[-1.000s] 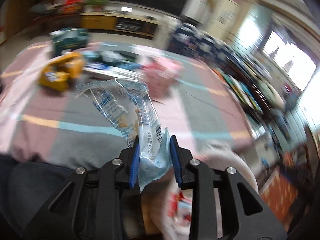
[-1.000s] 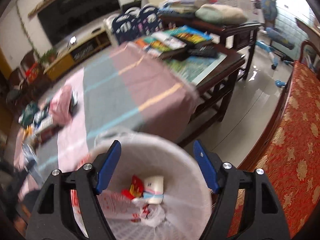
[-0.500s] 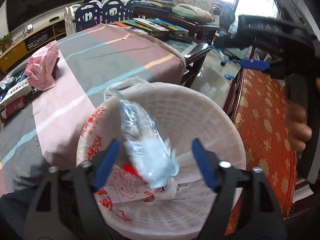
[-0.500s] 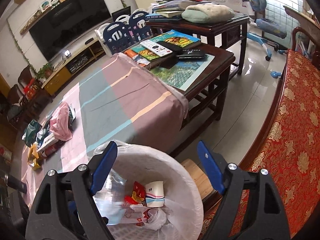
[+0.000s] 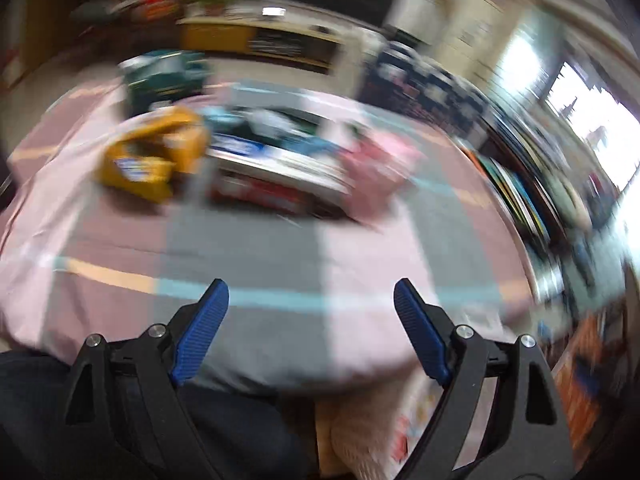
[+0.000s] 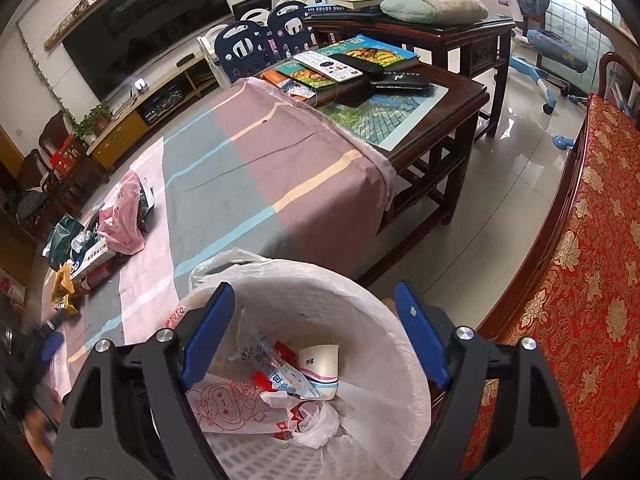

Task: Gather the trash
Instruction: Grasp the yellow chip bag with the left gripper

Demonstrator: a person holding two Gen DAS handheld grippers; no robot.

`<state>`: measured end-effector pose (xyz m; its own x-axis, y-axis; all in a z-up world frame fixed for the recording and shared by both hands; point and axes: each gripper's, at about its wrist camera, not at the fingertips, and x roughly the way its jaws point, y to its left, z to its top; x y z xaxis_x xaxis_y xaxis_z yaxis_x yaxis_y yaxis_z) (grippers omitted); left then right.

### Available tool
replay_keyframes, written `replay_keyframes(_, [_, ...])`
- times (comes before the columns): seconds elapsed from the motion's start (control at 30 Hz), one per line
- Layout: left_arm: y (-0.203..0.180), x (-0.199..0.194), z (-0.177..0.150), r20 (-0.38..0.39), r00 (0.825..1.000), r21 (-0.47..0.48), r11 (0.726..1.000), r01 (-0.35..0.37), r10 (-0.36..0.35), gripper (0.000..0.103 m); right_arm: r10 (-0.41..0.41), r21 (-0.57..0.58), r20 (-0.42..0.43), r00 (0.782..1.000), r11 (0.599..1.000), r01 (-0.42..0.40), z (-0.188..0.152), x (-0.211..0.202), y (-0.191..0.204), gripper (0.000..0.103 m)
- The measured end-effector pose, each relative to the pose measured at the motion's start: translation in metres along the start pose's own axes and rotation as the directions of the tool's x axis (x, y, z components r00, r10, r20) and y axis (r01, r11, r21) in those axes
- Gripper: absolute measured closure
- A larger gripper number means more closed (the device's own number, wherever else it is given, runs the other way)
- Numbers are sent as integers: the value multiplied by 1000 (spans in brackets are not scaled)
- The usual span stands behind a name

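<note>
1. the clear wrapper (image 6: 280, 372) with blue print is seen lying inside the trash basket (image 6: 400, 360), on top of a paper cup (image 6: 322, 364), red scraps and a crumpled white plastic bag (image 6: 312, 420).
2. the basket is lined with a white bag printed in red, and it is placed just beside the near edge of the table, between the table and a red and gold patterned seat (image 6: 580, 280).
3. more trash is left on the striped tablecloth (image 6: 260, 184): a pink plastic bag (image 6: 120, 220), a flat white and blue box (image 6: 90, 258), a dark green packet (image 6: 64, 232) and a yellow wrapper (image 6: 62, 288), all clustered together near the far left side of the cloth.
4. the right gripper (image 6: 316, 328) is held directly above the basket opening, with its blue pads spread wide and nothing between them.
5. the left gripper (image 5: 308, 328) is pointed across the tablecloth toward the trash pile; its jaws are wide apart and nothing is held in them. this view is heavily blurred, so the yellow wrapper (image 5: 152, 160) and pink bag (image 5: 380, 168) are made out only as colour patches.
6. books and remote controls are stacked on the uncovered dark wooden end of the table (image 6: 460, 92), well apart from the trash.
</note>
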<state>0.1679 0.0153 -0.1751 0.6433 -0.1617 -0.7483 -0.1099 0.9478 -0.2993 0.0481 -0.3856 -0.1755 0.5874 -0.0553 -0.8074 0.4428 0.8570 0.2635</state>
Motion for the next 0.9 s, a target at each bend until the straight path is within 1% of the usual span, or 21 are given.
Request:
replay_keyframes(0.03, [20, 4, 14, -2, 1000, -69, 997, -30, 30, 18, 0, -1, -6, 1000, 1000, 0, -1, 2, 1, 22])
replay_keyframes(0.07, [45, 11, 31, -11, 998, -146, 987, -63, 62, 18, 1, -1, -14, 1000, 1000, -1, -2, 6, 2, 22])
replay_keyframes(0.13, [81, 23, 57, -16, 994, -230, 967, -107, 107, 18, 4, -3, -25, 1000, 1000, -4, -3, 10, 5, 22])
replay_keyframes(0.17, [94, 32, 71, -22, 989, -237, 960, -146, 145, 18, 6, -6, -30, 1000, 1000, -6, -3, 12, 7, 22])
replay_keyframes(0.23, [108, 51, 92, -46, 972, -195, 952, -236, 232, 18, 4, -13, -38, 999, 1000, -4, -4, 15, 10, 22])
replay_keyframes(0.27, [112, 63, 102, -59, 962, -155, 950, -272, 266, 18, 3, -15, -41, 999, 1000, -3, -3, 16, 10, 22])
replay_keyframes(0.3, [112, 76, 109, -77, 955, -110, 950, -293, 286, 18, -2, -19, -43, 999, 1000, 1, -4, 17, 11, 22])
replay_keyframes(0.37, [111, 94, 114, -115, 944, -24, 950, -313, 308, 18, -16, -20, -48, 999, 1000, 15, -3, 19, 11, 22])
replay_keyframes(0.4, [111, 103, 116, -131, 936, 21, 945, -327, 327, 18, -20, -16, -51, 999, 1000, 19, -2, 20, 10, 22])
replay_keyframes(0.43, [109, 107, 116, -131, 934, 39, 943, -329, 332, 26, -19, -9, -55, 998, 1000, 18, -2, 21, 9, 22])
replay_keyframes(0.47, [110, 109, 114, -127, 938, 45, 947, -319, 323, 32, -20, -6, -59, 998, 1000, 20, -2, 23, 9, 22])
replay_keyframes(0.53, [115, 105, 109, -112, 947, 22, 954, -299, 300, 47, -27, -7, -65, 998, 1000, 27, -3, 26, 9, 22])
replay_keyframes(0.57, [116, 99, 106, -97, 951, 7, 956, -294, 293, 52, -27, -8, -70, 997, 1000, 27, -3, 28, 10, 22])
replay_keyframes(0.63, [113, 83, 95, -64, 951, -4, 953, -303, 302, 66, -18, -9, -80, 997, 1000, 17, -5, 31, 14, 22])
replay_keyframes(0.7, [110, 63, 87, -25, 958, -26, 957, -288, 287, 68, -6, -17, -81, 997, 1000, 5, -6, 32, 21, 22])
replay_keyframes(0.73, [110, 47, 86, 23, 962, -52, 961, -271, 272, 72, 0, -26, -81, 997, 1000, -2, -7, 33, 25, 22])
replay_keyframes(0.77, [110, 29, 83, 65, 963, -79, 964, -255, 260, 72, 6, -34, -82, 997, 999, -9, -8, 33, 30, 22])
replay_keyframes(0.8, [109, 14, 79, 91, 968, -98, 970, -224, 233, 72, 16, -41, -82, 997, 999, -19, -9, 32, 35, 22])
replay_keyframes(0.9, [104, -14, 63, 108, 983, -131, 983, -131, 146, 72, 32, -67, -78, 996, 997, -38, -12, 32, 49, 22])
